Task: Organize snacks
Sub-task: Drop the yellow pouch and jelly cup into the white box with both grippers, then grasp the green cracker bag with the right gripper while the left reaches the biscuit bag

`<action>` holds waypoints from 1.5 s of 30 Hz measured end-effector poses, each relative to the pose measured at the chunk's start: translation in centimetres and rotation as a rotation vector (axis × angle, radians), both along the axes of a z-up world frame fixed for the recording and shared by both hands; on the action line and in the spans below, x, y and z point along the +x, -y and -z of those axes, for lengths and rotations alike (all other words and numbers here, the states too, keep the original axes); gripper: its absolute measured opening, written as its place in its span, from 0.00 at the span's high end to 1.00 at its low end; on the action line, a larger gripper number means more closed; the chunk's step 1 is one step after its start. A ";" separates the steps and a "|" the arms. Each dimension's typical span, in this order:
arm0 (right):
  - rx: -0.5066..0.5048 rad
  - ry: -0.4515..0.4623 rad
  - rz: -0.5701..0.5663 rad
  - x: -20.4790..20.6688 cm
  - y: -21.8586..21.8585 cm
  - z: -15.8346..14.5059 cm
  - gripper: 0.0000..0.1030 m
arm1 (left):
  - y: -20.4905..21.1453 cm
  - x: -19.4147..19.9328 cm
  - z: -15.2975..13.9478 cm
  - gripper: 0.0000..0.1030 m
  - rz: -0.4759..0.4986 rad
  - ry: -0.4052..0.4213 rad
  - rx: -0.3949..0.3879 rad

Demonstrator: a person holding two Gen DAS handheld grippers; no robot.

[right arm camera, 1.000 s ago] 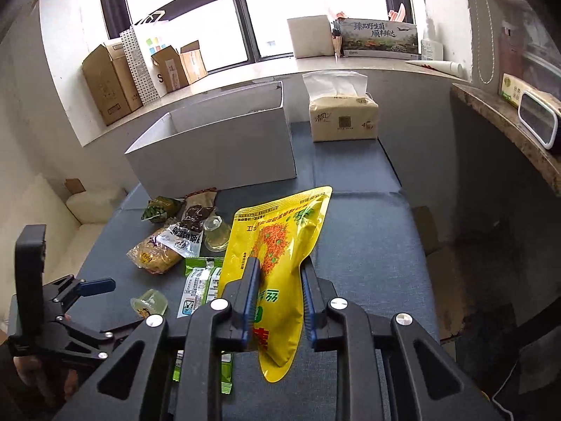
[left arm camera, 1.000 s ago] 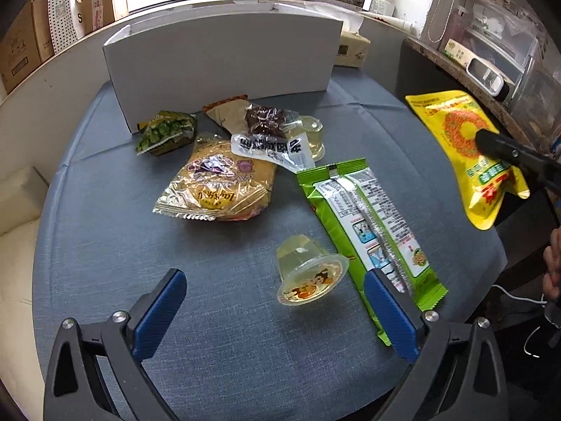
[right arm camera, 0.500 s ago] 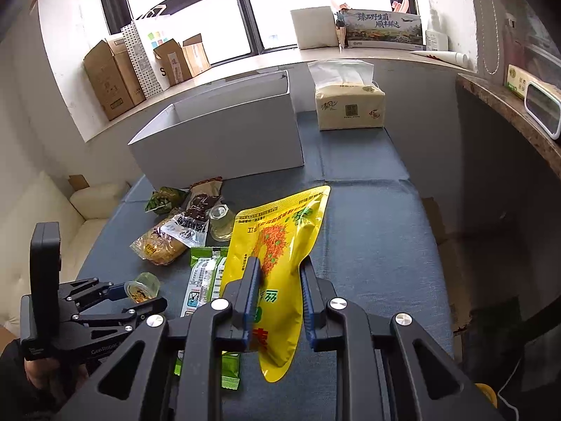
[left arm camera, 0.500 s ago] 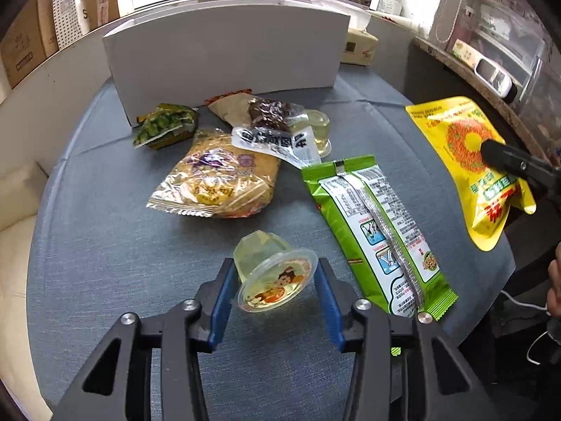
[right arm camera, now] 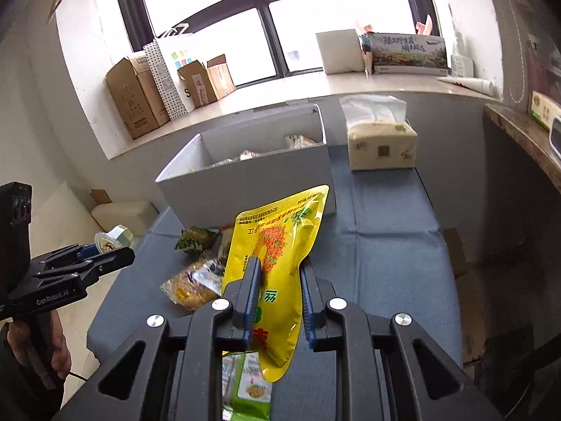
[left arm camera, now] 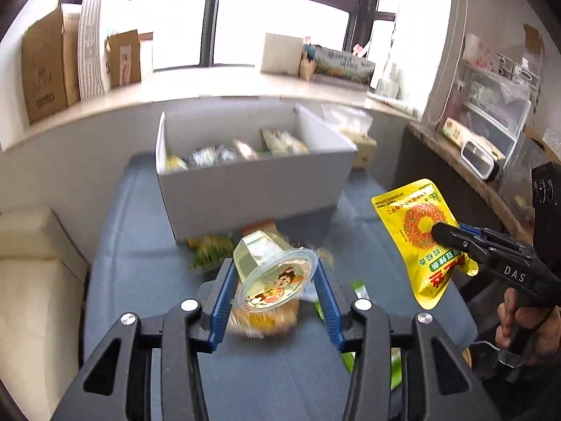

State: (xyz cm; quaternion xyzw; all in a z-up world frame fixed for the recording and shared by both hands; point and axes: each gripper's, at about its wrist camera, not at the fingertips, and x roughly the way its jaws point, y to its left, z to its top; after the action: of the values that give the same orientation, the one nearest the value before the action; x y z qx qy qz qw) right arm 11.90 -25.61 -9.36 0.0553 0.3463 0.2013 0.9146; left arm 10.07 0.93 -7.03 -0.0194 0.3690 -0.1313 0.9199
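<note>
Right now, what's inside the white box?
The white box holds several wrapped snack packets along its back half, blurred, so type and count are unclear. Its front wall hides the floor and anything lying near it.

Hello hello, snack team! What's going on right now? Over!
Left tongs shut on jelly cup, lifted off table. Right tongs shut on yellow pouch, also up. White box ahead, path open.
</note>
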 end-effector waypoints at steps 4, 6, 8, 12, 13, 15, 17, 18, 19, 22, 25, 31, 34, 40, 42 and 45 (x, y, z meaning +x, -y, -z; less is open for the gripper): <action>0.006 0.072 -0.034 3.5 -2.0 -3.3 0.78 | -1.2 4.4 -3.4 0.52 -0.048 0.071 0.013; 0.012 0.090 -0.047 5.9 -3.1 -4.6 0.78 | -1.9 7.1 -4.8 0.52 -0.060 0.081 -0.013; 0.030 0.087 -0.059 8.6 -4.0 -5.7 0.78 | -2.3 10.1 -5.9 0.52 -0.078 0.089 -0.013; 0.029 0.083 -0.053 14.1 -5.6 -7.0 0.78 | -2.5 15.9 -6.2 0.52 -0.094 0.065 0.015; 0.017 0.085 -0.051 15.3 -5.9 -7.1 0.78 | -2.4 17.2 -5.9 0.52 -0.094 0.049 0.018; 0.006 0.068 -0.055 17.6 -6.5 -6.9 0.78 | -2.3 19.5 -5.1 0.52 -0.090 0.015 0.017; 0.008 0.035 -0.071 19.6 -6.9 -6.4 0.78 | -2.1 21.1 -3.9 0.51 -0.076 -0.023 0.011; -0.001 0.017 -0.078 20.5 -7.1 -6.1 0.76 | -2.1 21.7 -3.4 0.49 -0.077 -0.046 0.006; -0.016 0.005 -0.071 21.0 -7.3 -5.7 0.74 | -2.1 22.2 -2.9 0.36 -0.094 -0.060 0.019; -0.073 -0.002 0.002 22.3 -7.2 -5.1 0.02 | -2.5 22.2 -2.3 0.00 -0.121 -0.045 0.022; 0.013 0.019 0.003 22.0 -6.0 -5.0 0.00 | -2.7 21.6 -2.1 0.00 -0.114 -0.046 0.025; 0.006 0.014 0.004 21.3 -6.0 -4.7 0.00 | -2.1 20.7 -2.4 0.00 -0.102 -0.024 0.071; 0.007 0.021 -0.001 20.6 -6.0 -4.9 0.00 | -2.0 20.1 -2.5 0.00 -0.100 -0.022 0.070; -0.012 0.053 -0.039 16.4 -5.9 -5.2 0.00 | -1.5 15.8 -3.2 0.00 -0.070 0.024 0.103; -0.050 0.061 -0.058 14.6 -5.9 -5.0 0.00 | -1.3 13.7 -3.0 0.00 -0.075 0.022 0.129; -0.038 0.070 -0.088 11.5 -5.3 -4.4 0.00 | -1.2 10.0 -3.1 0.00 -0.047 0.036 0.104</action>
State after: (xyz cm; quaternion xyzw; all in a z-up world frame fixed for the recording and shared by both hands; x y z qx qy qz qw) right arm 23.38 -20.33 -4.93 0.0156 0.3199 0.2366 0.9173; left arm 20.07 2.09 -3.95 0.0221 0.3582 -0.0907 0.9290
